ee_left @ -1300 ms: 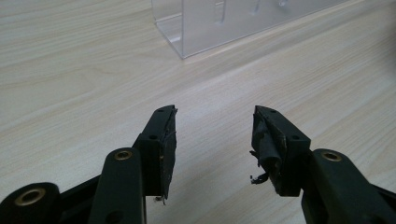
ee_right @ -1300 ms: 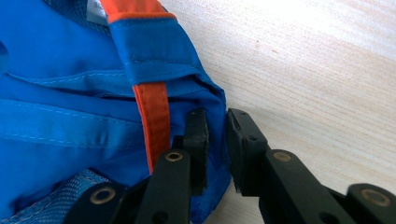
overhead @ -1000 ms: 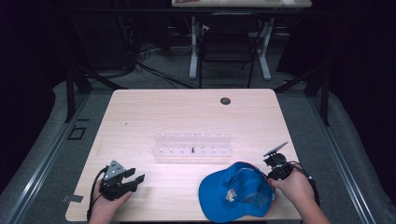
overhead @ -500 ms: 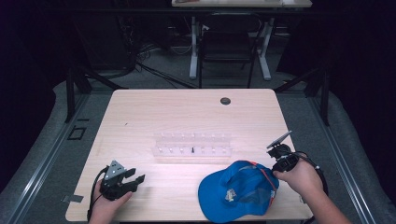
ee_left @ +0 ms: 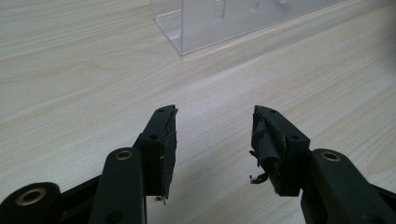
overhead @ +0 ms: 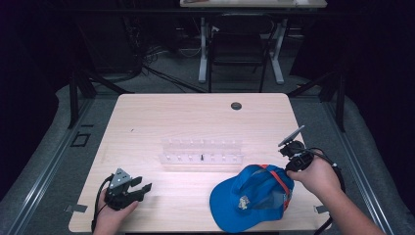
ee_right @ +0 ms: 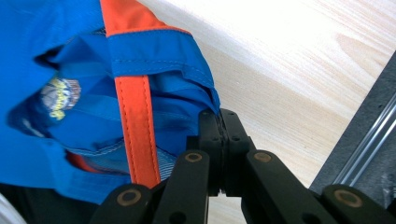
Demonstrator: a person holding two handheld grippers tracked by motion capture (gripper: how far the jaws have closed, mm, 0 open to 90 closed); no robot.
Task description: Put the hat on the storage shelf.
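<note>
While gripper (ee_right: pixel 218 122) pinches, cap (overhead: pixel 252 196) brim leftward

A clear plastic rack (overhead: pixel 201 152) sits mid-table (overhead: pixel 161 117), a dark grommet (overhead: pixel 236 105) near its far edge.

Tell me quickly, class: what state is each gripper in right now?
Left gripper: open, holding nothing, low over the table.
Right gripper: shut on the edge of the blue cap.
</note>
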